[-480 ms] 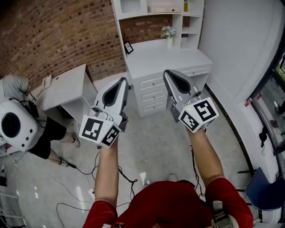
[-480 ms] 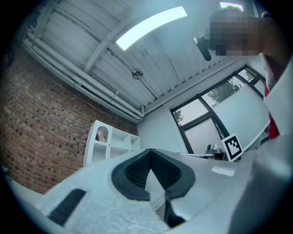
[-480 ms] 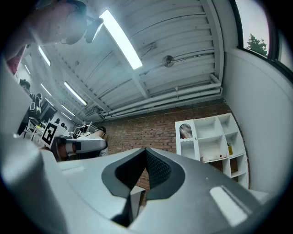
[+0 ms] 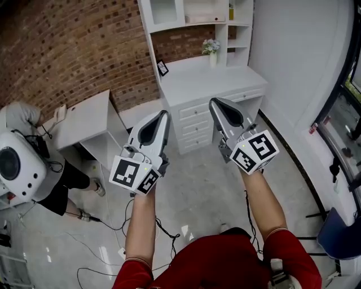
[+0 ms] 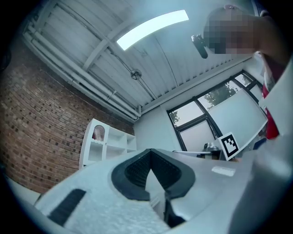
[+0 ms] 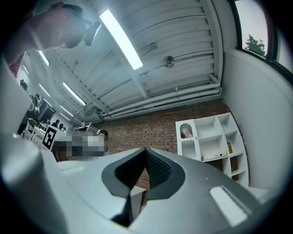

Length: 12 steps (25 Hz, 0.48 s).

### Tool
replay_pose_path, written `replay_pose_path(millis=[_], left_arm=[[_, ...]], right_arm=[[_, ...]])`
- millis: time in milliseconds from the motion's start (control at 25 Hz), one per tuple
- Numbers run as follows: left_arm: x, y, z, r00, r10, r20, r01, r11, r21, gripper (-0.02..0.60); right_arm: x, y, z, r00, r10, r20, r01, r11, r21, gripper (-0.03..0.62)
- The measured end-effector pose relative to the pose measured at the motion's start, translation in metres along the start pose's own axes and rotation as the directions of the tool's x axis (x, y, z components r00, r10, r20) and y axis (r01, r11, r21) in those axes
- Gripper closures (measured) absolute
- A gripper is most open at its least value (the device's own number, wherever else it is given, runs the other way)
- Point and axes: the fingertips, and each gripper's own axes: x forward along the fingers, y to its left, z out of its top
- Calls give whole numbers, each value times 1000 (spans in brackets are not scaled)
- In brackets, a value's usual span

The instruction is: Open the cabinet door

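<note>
A white desk unit (image 4: 210,79) with drawers (image 4: 194,125) and a shelf hutch (image 4: 189,12) stands against the brick wall, ahead of me across the floor. The same hutch (image 5: 101,142) also shows in the left gripper view, and the hutch (image 6: 208,137) appears again in the right gripper view. My left gripper (image 4: 162,116) is held up in the air, shut, with nothing between its jaws. My right gripper (image 4: 216,103) is beside it, also shut and empty. Both point slightly upward, well short of the furniture. The left gripper (image 5: 151,154) and right gripper (image 6: 146,151) tips meet.
A low white cabinet (image 4: 87,115) stands to the left by the brick wall. A person (image 4: 31,163) crouches at the far left, with cables (image 4: 107,226) trailing over the tiled floor. A white wall (image 4: 299,62) and window frame (image 4: 338,113) are on the right.
Both grippers sit a little lower in the head view, and the left one has shifted right. The desk unit has slid slightly up in the picture. The jaws are unchanged.
</note>
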Motion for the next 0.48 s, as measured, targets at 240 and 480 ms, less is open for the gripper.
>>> replay_pose_path(millis=[240,480], left_arm=[[-13,9,-8,1000,-4,10,5,999,-41,581],[-12,27,-16,1000,-3,14,4,999,-41,581]], right_arm=[[-2,9,-7,999,-23,-28,23,1000,-17,582],[10,-1,-15,999,-36,-28,35,999,-33,582]])
